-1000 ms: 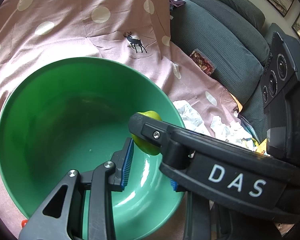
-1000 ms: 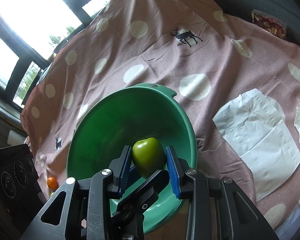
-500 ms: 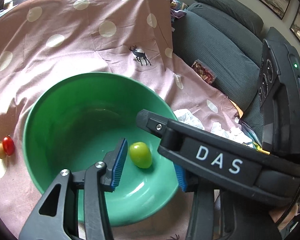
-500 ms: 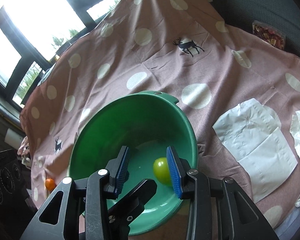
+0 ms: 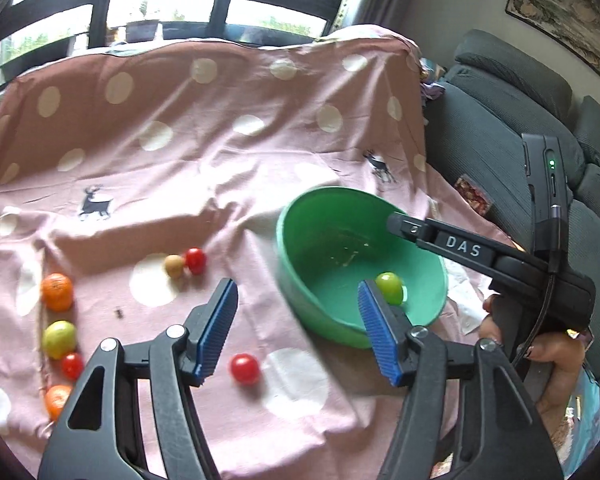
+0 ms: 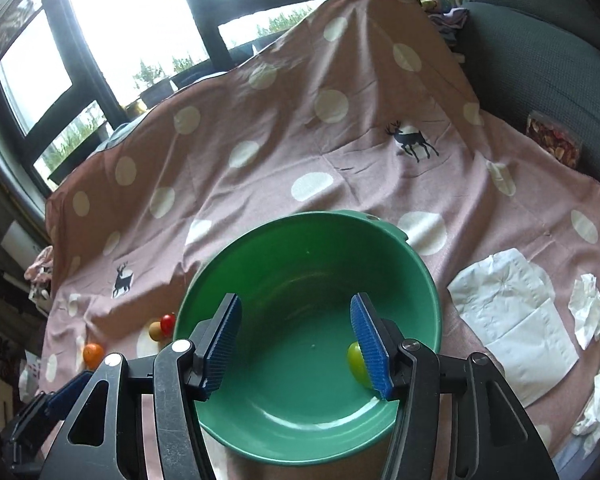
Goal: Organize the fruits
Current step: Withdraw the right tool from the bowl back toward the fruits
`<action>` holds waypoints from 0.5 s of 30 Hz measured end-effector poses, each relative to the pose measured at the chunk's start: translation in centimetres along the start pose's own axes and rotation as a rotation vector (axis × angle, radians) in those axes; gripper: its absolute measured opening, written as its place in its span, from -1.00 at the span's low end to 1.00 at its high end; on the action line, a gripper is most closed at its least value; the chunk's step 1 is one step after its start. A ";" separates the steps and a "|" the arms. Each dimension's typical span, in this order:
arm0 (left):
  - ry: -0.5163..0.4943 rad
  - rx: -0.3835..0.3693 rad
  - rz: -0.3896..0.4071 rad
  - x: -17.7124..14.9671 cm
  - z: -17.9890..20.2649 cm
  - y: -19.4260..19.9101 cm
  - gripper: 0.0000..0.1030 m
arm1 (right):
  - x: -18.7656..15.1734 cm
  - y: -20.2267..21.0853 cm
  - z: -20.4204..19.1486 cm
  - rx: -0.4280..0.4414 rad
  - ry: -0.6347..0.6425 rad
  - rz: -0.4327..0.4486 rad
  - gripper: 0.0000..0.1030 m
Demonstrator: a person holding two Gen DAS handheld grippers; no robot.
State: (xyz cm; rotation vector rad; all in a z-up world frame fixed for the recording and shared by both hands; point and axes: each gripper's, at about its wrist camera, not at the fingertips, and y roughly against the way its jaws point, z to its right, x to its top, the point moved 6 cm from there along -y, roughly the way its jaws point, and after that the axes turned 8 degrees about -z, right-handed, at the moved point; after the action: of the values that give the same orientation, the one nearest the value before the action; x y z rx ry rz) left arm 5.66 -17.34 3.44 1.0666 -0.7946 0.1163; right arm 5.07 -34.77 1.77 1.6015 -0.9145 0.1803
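A green bowl [image 5: 300, 264] [image 6: 300, 240] sits on the pink dotted cloth with one green fruit [image 5: 390, 287] [image 6: 356, 360] lying loose inside it. My right gripper [image 6: 296, 346] hangs over the bowl, its jaws opening and nothing between them; the fruit lies below, behind the right pad. My left gripper [image 5: 298, 326] is to the left of the bowl, above the cloth, jaws opening wide and empty. Loose on the cloth lie a red tomato [image 5: 244, 368], a tan fruit [image 5: 173, 266] beside a red one [image 5: 195, 260], an orange [image 5: 57, 291], a green fruit [image 5: 59, 339] and several more.
A white napkin [image 6: 512, 316] and crumpled tissues [image 6: 596, 320] lie right of the bowl. A grey sofa [image 5: 500, 120] runs along the right side with a snack packet [image 6: 554, 142] on it. Windows stand behind the cloth's far edge. A hand [image 5: 556, 360] holds the right gripper's body.
The right gripper let the green fruit go into the bowl and opened. The left gripper opened too, pulled back and swung left, bringing the loose fruits into view.
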 end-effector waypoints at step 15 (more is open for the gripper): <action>0.310 0.263 0.029 -5.5 -15.2 4.0 0.26 | -2.2 -1.5 -8.0 0.022 0.215 -0.019 0.13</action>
State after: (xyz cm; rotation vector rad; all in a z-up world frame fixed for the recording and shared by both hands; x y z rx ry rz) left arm 7.87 -1.42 -0.73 1.2475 -0.5230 0.4098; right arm 7.42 -26.72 1.49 1.5759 -0.7330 0.3441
